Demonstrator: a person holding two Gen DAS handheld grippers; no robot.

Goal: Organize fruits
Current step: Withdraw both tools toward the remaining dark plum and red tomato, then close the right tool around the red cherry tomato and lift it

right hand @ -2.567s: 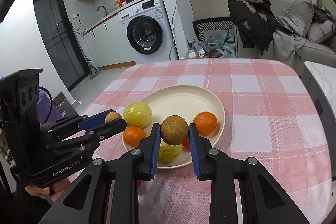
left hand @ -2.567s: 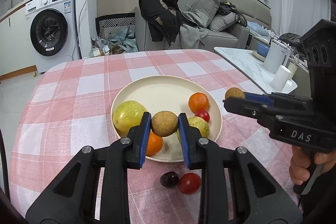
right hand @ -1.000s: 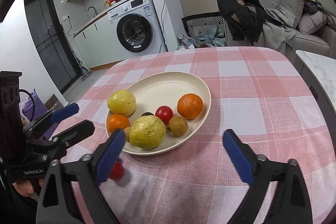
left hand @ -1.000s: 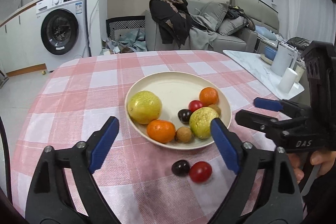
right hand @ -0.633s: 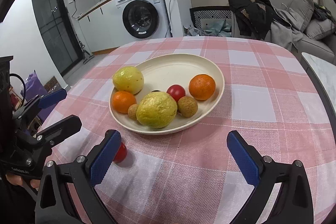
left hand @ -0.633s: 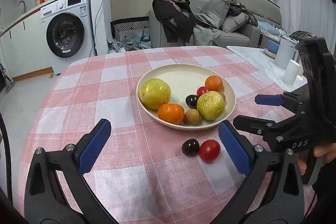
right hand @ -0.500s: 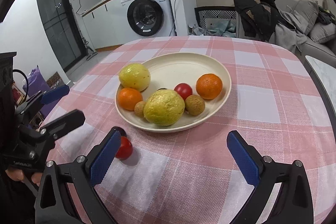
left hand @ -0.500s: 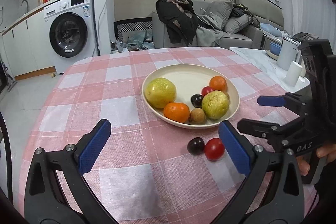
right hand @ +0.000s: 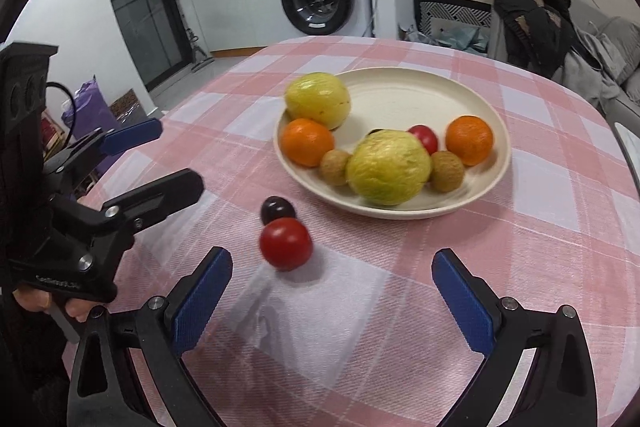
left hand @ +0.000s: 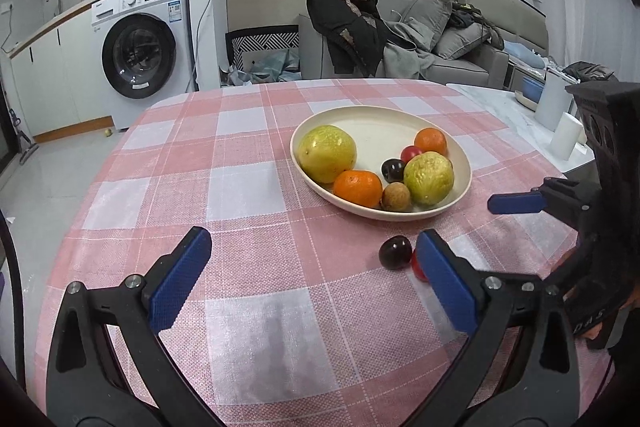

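Hovering with jaws spread wide and empty, the right gripper (right hand: 332, 291) has the tomato (right hand: 285, 243) just ahead, left of centre, touching a dark plum (right hand: 277, 209) beyond it. Left gripper (left hand: 312, 275) likewise spread, empty. Tomato judged light, smooth, bruisable, prone to roll: pinch gently across its middle.

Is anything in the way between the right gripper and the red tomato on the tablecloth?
No. The right gripper has its jaws open with only bare tablecloth between it and the red tomato. The dark plum sits just behind the tomato.

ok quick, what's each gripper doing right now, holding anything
left gripper: open, holding nothing.
right gripper: open, holding nothing; the red tomato lies on the cloth ahead of it.
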